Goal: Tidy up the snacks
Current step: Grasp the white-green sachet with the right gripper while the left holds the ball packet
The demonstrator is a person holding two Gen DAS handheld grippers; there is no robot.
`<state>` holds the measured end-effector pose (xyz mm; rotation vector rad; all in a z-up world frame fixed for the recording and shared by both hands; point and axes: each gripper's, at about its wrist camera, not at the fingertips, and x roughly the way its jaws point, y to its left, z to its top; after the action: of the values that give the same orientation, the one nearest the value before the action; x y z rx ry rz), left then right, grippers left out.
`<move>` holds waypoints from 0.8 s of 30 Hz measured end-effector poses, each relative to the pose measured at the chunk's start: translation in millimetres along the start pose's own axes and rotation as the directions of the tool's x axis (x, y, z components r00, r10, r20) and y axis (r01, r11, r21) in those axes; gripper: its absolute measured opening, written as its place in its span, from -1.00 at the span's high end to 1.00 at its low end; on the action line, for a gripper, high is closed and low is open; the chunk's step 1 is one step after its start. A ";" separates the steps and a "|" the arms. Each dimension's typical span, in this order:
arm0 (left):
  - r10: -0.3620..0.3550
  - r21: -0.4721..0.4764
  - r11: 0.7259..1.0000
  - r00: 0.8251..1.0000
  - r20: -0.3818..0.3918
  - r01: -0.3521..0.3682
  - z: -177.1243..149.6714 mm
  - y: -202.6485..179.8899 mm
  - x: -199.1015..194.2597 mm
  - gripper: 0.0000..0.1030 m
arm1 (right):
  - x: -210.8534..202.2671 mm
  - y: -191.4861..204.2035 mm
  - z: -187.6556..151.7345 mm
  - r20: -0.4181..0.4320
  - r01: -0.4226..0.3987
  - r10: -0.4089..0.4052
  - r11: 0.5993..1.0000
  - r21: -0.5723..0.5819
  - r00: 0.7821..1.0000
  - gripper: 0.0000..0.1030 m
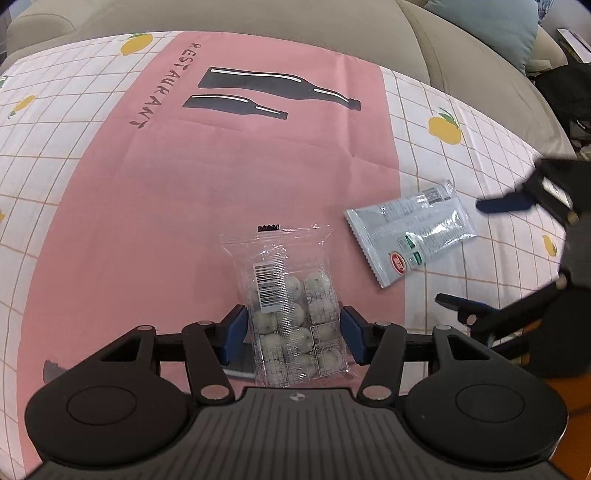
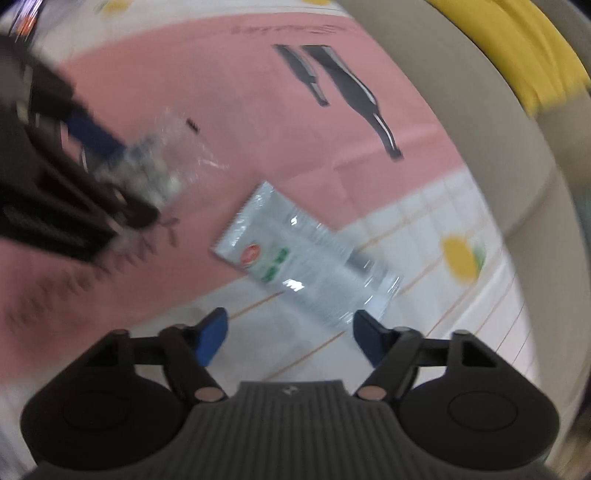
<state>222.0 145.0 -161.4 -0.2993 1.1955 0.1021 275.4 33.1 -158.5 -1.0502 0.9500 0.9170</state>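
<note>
A clear bag of small white round snacks (image 1: 295,314) lies on the pink mat, between the blue pads (image 1: 236,328) of my left gripper (image 1: 293,330). The pads press on its two sides, so the gripper is shut on it. To its right a silver snack packet (image 1: 410,232) lies flat across the edge of the mat and the checked cloth. My right gripper (image 1: 484,254) stands open beside that packet. In the blurred right wrist view, the right gripper (image 2: 291,336) is wide open with nothing between its fingers. The silver packet (image 2: 303,258) lies just ahead of them.
The pink mat (image 1: 221,184) with printed bottles lies on a white checked cloth with lemons (image 1: 461,110). A beige sofa (image 1: 258,14) with a blue cushion (image 1: 491,26) runs along the far side. Something yellow (image 2: 517,48) shows at the right wrist view's top right.
</note>
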 end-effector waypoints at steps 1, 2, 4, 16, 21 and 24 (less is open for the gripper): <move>-0.002 -0.001 1.000 1.000 -0.003 0.002 1.4 1.4 1.2 -0.22 | 4.2 -3.7 1.9 -0.010 -0.014 0.013 0.999 -0.050 1.000 -0.62; -0.005 -0.003 1.000 1.000 -0.007 0.005 2.3 3.1 2.1 -0.22 | 8.2 -7.1 3.6 -0.024 -0.037 0.034 0.995 -0.092 0.999 -0.66; -0.013 -0.004 1.000 1.000 -0.011 0.013 2.7 6.0 3.3 -0.22 | 17.7 -11.8 7.2 -0.066 -0.073 0.062 0.982 -0.177 0.996 -0.66; -0.065 -0.023 0.998 0.998 -0.008 0.065 1.6 13.3 1.8 -0.22 | 50.2 -30.4 36.3 -0.171 -0.245 0.194 0.899 -0.363 0.966 -0.93; -0.078 -0.036 0.996 0.997 -0.004 0.078 2.2 15.4 1.2 -0.22 | 57.1 -41.6 35.3 -0.167 -0.336 0.308 0.924 -0.183 0.937 -0.94; -0.086 -0.046 0.995 0.996 -0.002 0.086 0.7 16.3 0.0 -0.22 | 54.0 -40.2 28.3 -0.142 -0.347 0.331 0.933 -0.100 0.933 -0.87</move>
<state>218.8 160.8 -164.1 -0.3911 1.1836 0.0541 335.0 58.8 -192.0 -1.0745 1.2159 1.2203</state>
